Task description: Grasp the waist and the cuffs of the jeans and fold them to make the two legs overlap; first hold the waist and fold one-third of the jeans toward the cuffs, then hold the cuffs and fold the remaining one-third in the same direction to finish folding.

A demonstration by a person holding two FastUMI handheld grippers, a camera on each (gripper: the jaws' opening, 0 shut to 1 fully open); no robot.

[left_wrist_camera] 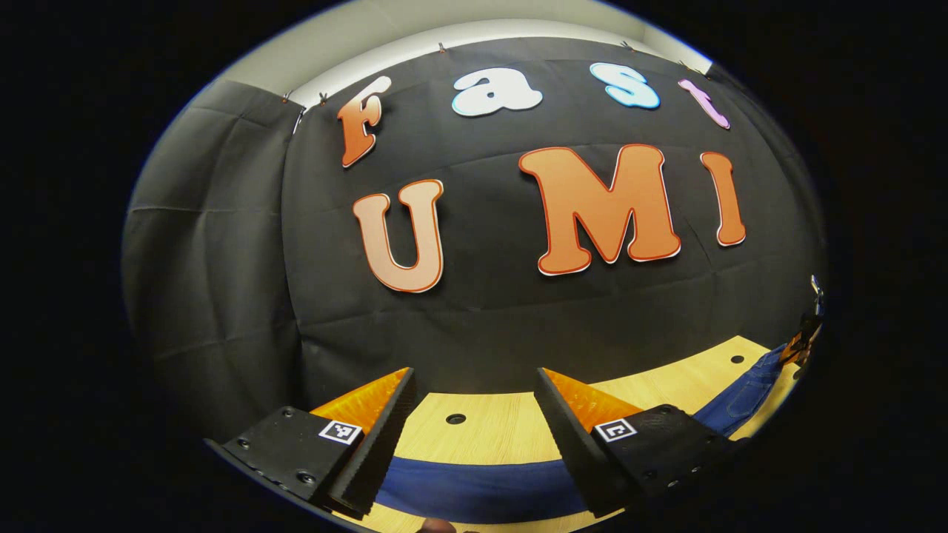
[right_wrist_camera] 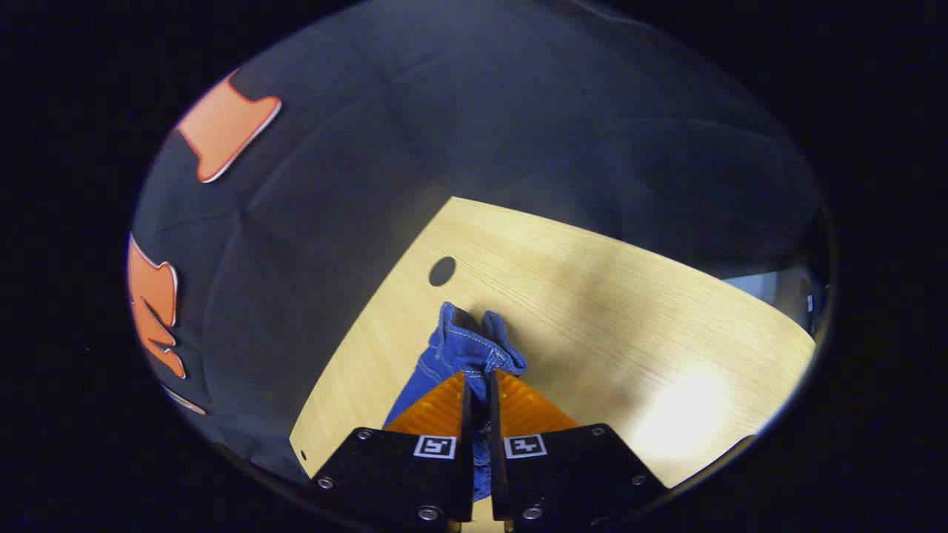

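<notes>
Dim booth, glare on the table (right_wrist_camera: 681, 407), fisheye-warped edges.

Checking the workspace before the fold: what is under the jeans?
The jeans lie on a light wooden table with round holes. Whatever sits beneath the denim itself is covered. The right gripper pinches a bunched denim end above the table.

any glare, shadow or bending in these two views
Right gripper view: a bright glare patch on the table at lower right, and soft shadow behind the jeans pinched in the right gripper. Left gripper view: fisheye bows the table edge and the jeans into arcs; the lighting is even, and the open left gripper looks sharp.
</notes>
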